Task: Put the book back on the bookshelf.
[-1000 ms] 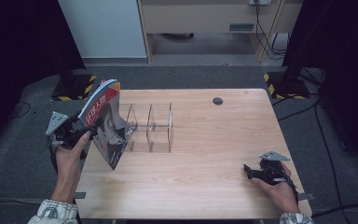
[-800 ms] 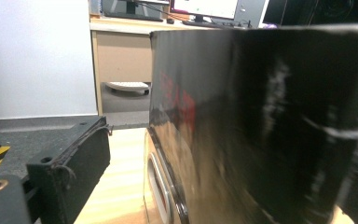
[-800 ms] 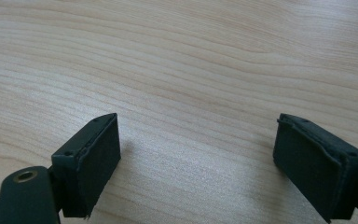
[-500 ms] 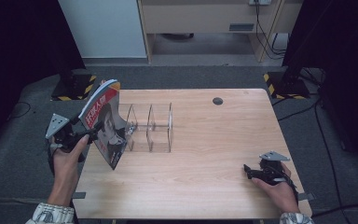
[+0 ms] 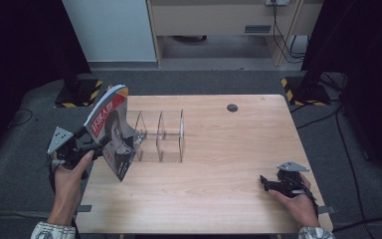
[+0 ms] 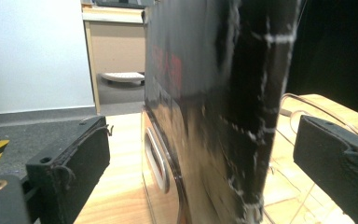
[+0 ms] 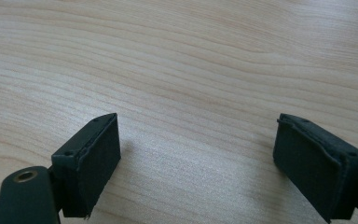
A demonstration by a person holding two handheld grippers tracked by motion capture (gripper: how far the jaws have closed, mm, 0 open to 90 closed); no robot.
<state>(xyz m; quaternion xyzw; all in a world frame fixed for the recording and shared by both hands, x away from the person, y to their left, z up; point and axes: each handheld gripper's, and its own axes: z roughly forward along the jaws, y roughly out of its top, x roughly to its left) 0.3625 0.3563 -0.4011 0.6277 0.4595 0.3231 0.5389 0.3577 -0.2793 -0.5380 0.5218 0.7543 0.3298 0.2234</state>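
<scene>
**Left side.** The left gripper sits at the left edge of the bench, its jaws set on either side of the magazine. In the left gripper view both black jaws stand well apart, with a strip of bench showing between each one and the dark cover. They therefore read as released rather than clamped. The near edge of the magazine is blurred, however, so light contact on the far jaw cannot be ruled out. The magazine stands nearly upright and tilted, red title uppermost. Its lower corner rests on the bench, just beside the left end of the clear divider rack.

**Change.** Over the last second the magazine has kept almost the same place and tilt. The left hand has eased slightly back toward the person. This suggests the magazine has been let go and now rests on its own edge, probably leaning on the rack. Whether it sits inside the first slot or outside the end plate cannot be told from the high view. If outside, the filing step is likely unfinished.

**Centre.** The rack's other slots hold nothing.

**Right side.** The right gripper rests low on the bench near the front right corner. Its jaws are spread wide over bare wood and grasp nothing. Its position is unchanged over the same second.
</scene>
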